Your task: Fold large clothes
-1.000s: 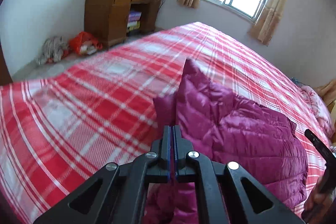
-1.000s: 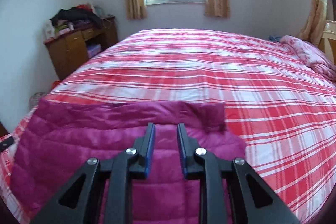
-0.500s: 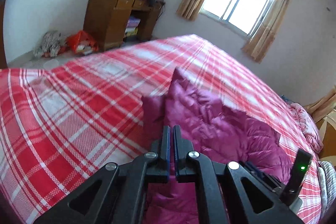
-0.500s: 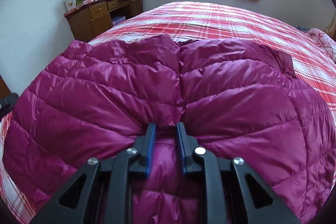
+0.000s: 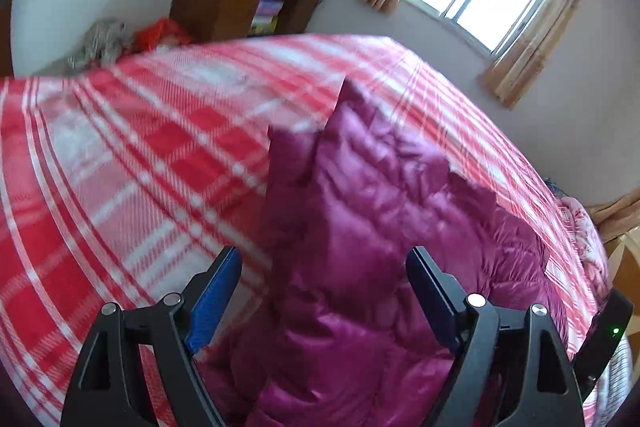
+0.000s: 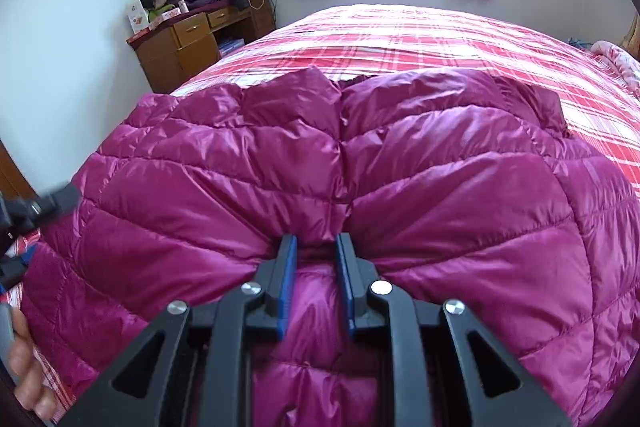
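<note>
Released since earlier, left fingers (image 5: 320, 301) gape; right fingers (image 6: 316, 283) pinch one magenta jacket (image 6: 440, 187).

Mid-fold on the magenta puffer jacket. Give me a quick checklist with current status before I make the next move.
1. Right tool has fabric: ok, its fingers are pinched on a bunched fold of the magenta puffer jacket.
2. Left tool free for a new grasp: ok, jaws wide open, nothing clamped.
3. Jacket within the left tool's reach: ok, it lies directly ahead between the fingers.
4. Jacket lying flat: not ok, it is puffed up and creased, one corner standing up.
5. Room on the red plaid bedspread: ok, bare cover on the left tool's side.
6. Sleeves tucked: cannot tell, hidden.
</note>
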Available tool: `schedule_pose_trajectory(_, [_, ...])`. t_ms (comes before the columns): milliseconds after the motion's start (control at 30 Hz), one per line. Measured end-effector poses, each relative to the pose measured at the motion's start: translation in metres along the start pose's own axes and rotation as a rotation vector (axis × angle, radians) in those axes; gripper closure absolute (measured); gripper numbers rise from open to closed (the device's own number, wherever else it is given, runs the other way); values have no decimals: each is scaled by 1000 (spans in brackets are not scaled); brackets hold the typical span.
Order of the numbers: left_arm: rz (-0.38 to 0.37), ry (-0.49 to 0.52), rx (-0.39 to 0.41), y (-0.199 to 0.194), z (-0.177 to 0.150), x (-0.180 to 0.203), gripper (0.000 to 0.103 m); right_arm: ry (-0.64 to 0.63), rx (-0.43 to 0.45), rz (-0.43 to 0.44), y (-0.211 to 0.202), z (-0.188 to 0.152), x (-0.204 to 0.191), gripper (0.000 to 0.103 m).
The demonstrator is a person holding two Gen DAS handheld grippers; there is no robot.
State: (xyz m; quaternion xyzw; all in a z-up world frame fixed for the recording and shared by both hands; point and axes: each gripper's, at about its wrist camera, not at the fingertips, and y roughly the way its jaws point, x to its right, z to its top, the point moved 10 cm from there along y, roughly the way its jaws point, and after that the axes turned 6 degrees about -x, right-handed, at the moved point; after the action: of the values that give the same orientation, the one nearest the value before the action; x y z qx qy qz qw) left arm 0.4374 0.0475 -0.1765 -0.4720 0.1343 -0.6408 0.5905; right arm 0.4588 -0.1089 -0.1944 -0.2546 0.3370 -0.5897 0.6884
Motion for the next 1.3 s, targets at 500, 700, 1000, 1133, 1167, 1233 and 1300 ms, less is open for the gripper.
schedule_pose_trajectory(500, [-253,-131,-15,2,-38,16,57,9,-10,20,3,-1,3,80])
schedule_pose_trajectory(700, [-326,-163,-14,-9,-27,25,84,12,-24,22,4,-2,2,80])
schedule_pose_trajectory(1000, [-389,-72,30,-71,-11,44,88,149,-116,108,-8,-21,-26,80])
schedule_pose_trajectory(1133, [-341,29,81,-112,-3,46,88,263,-196,331,-11,-42,-70,80])
schedule_pose_trajectory(1167, [-320,53,89,-120,-1,45,88,285,-219,389,-12,-47,-83,80])
schedule_pose_trajectory(1233, [-276,100,106,-134,1,42,88,328,-267,504,-12,-56,-109,80])
schedule_pose_trajectory(1300, [-224,151,120,-139,4,42,88,350,-317,616,-11,-64,-133,83])
